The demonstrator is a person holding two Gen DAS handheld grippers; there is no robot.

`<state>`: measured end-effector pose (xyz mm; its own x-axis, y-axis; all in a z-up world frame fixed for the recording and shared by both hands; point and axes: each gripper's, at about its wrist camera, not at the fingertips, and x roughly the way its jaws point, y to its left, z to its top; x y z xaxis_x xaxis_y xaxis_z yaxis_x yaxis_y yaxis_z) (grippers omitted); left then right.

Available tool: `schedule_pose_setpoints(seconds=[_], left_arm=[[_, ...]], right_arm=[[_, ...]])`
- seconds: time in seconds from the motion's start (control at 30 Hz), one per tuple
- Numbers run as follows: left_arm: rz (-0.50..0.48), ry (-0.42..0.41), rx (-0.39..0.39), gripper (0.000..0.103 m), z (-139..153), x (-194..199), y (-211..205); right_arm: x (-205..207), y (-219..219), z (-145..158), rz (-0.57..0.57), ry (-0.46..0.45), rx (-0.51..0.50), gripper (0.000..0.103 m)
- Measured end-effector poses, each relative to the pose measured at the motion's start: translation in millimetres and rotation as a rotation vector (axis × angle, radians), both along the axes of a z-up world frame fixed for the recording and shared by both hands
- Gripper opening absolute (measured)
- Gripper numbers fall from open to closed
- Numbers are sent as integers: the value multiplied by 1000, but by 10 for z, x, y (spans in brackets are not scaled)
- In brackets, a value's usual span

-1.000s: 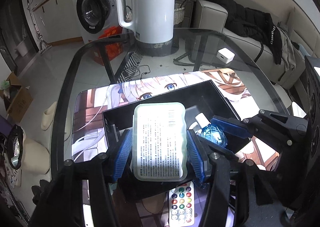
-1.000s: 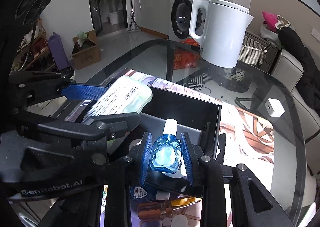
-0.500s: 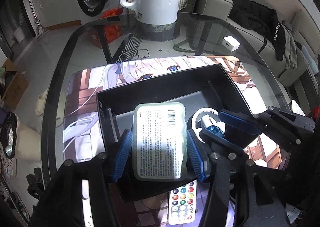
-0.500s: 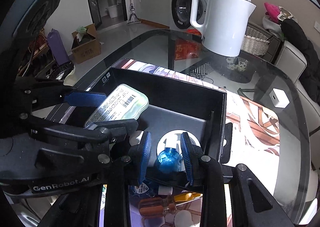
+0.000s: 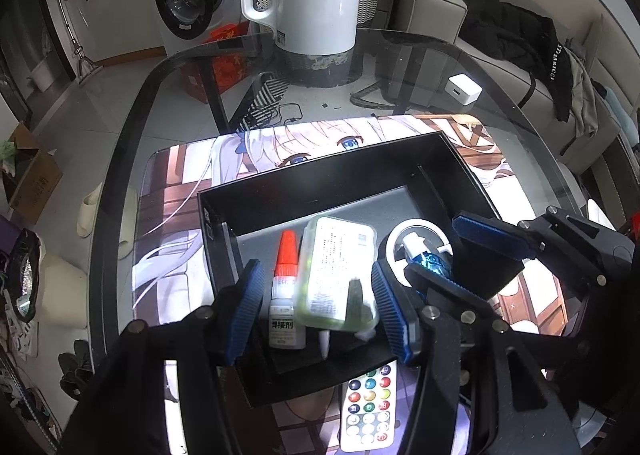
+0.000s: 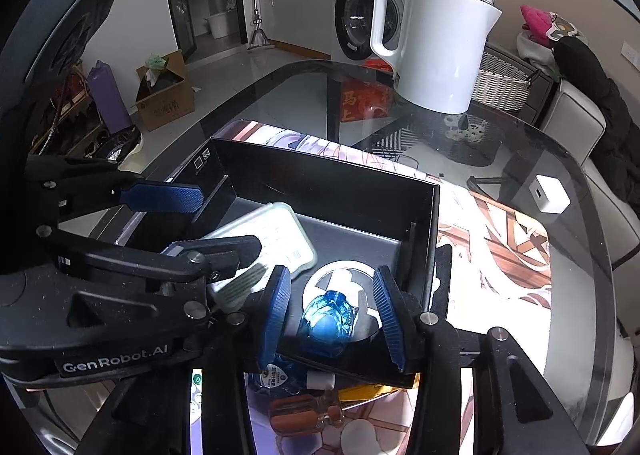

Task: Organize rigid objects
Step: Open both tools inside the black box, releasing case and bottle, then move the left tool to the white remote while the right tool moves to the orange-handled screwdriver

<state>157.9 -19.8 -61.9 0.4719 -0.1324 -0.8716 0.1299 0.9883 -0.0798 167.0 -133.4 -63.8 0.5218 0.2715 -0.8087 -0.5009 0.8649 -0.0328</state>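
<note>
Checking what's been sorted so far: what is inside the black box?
Inside the black box: a red-capped glue bottle, a pale green case, a blue bottle lying on a white disc. Whatever lies under the case is covered.

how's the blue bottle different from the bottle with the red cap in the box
The blue bottle is squat, faceted, translucent blue with a white cap; the red-capped bottle is slim, white, with a black-printed label. The blue bottle rests on a white disc near the right wall of the black box; the red-capped bottle lies left of the pale green case. Both are small, capped, inside the box, and gripped by nothing.
</note>
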Motion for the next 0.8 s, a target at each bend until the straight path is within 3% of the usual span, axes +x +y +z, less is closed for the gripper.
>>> schedule_pose_setpoints(seconds=[0.47, 0.8], left_arm=[[-13, -88, -54, 56, 367, -290, 59], [-73, -80, -31, 56, 450, -588, -31]], right_arm=[[-225, -208, 346, 10, -86, 56, 44], [-366, -394, 361, 2, 10, 89, 44]])
